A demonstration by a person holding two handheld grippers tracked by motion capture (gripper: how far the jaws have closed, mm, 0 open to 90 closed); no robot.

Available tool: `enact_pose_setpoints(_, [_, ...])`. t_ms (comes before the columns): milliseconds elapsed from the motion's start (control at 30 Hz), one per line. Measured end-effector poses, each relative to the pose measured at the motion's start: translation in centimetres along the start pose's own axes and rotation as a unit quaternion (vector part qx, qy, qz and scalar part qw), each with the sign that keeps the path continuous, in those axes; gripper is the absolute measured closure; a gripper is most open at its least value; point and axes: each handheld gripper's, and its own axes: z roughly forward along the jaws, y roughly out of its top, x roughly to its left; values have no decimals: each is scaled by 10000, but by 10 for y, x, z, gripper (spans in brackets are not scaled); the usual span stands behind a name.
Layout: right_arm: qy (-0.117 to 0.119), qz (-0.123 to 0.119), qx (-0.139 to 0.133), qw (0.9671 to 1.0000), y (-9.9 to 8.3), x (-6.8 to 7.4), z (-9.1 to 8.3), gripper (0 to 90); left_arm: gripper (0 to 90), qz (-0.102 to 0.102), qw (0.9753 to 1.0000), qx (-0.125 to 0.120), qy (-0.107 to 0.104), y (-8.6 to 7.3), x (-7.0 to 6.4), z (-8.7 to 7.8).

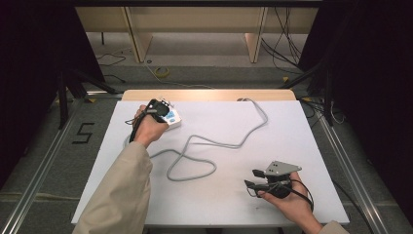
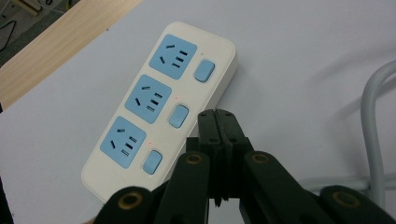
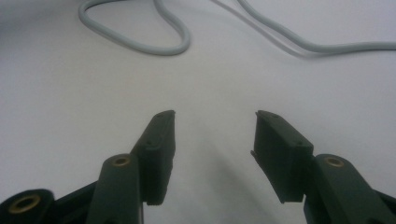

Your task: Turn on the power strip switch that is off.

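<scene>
**Left gripper at the strip, right one idle**

From the high view, the power strip (image 1: pixel 171 118) lies near the far left corner of the white table (image 1: pixel 292 146), mostly hidden behind the left hand (image 1: pixel 148 127) and the left gripper (image 1: pixel 157 108). Its grey cord (image 1: pixel 214 142) runs off in loops across the middle of the table and on to the far edge. The right gripper (image 1: pixel 253 178) rests in the right hand (image 1: pixel 287 202) at the near right, well apart from the strip, with a grey plate on top.

The left gripper view gives what the high view hides: the strip's (image 2: pixel 161 109) face. It is cream with rounded corners and carries three blue sockets in a row, each with a blue rocker switch beside it and a tiny red dot near each switch. The left gripper (image 2: pixel 218 114) has its jaws pressed together with nothing between them, the tips over the table just beside the strip's edge, level with the middle switch (image 2: pixel 178 116). Whether they touch the strip cannot be told. A stretch of cord (image 2: pixel 373 135) passes at the right.

The right gripper view shows the right gripper (image 3: pixel 215 114) with jaws spread wide over bare table, cord (image 3: pixel 154 44) loops lying beyond.
</scene>
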Motion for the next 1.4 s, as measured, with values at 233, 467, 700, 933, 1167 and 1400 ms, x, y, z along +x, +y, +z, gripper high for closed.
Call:
enact_pose_setpoints(233, [27,40,-5,10000,0,0,0,477,899,-21,10000,-68,-29,2,-1,1])
enact_pose_setpoints(467, [43,54,-48,10000,0,0,0,454,899,18,10000,-93,2,5,-1,2])
enact_pose_setpoints(700, [51,56,-72,9999,0,0,0,436,898,81,9999,-111,24,8,-3,2])
enact_pose_setpoints(933, [73,99,-100,9999,0,0,1,419,898,107,9999,-81,29,11,-1,3])
enact_pose_setpoints(1167, [70,115,-93,9999,0,0,1,414,899,134,9999,-70,27,13,1,4])
enact_pose_setpoints(1400, [68,94,-96,9999,0,0,1,415,899,111,9999,-80,13,16,-1,9])
